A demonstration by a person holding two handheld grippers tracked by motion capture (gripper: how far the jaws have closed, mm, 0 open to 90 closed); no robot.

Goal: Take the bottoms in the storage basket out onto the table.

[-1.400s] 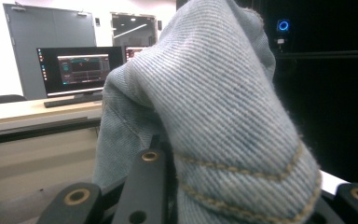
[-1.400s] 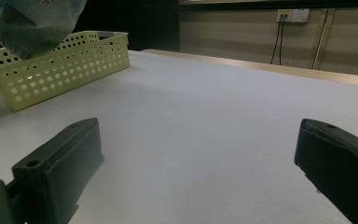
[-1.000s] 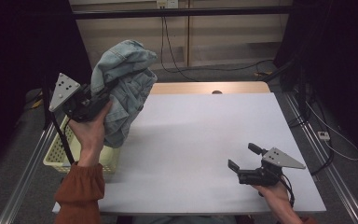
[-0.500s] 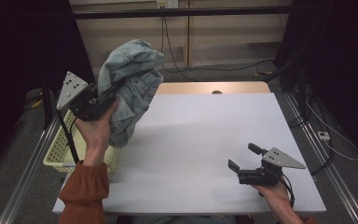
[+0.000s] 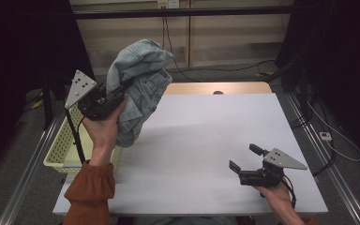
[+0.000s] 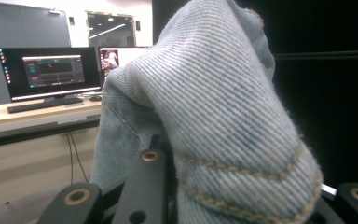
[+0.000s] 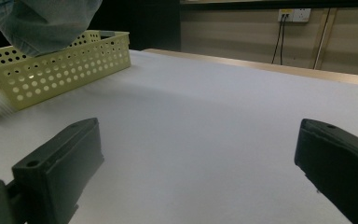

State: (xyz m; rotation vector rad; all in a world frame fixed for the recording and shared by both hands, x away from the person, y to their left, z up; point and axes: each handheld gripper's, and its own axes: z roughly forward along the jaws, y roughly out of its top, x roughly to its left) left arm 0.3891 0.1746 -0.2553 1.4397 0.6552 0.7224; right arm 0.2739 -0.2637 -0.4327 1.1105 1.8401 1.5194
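A light blue denim garment (image 5: 138, 84) hangs bunched in the air over the table's left edge. My left gripper (image 5: 117, 92) is shut on it, and the cloth drapes over the jaws. In the left gripper view the denim (image 6: 223, 107) covers most of my left gripper (image 6: 242, 196), so the pads are hidden. Near the front right of the white table (image 5: 215, 131) my right gripper (image 5: 243, 158) rests low, open, with nothing between its fingers. In the right gripper view, the right gripper (image 7: 200, 158) has its jaws wide apart over bare tabletop.
A pale yellow perforated basket (image 5: 58, 150) stands at the table's left edge, below the hanging denim (image 7: 42, 23); it is also in the right gripper view (image 7: 65, 65). Monitors (image 6: 51, 72) on a desk stand far behind. Cables run along the floor on the right.
The left hand has carried the denim a little to the right and slightly higher over the basket. The right gripper has stayed in place.
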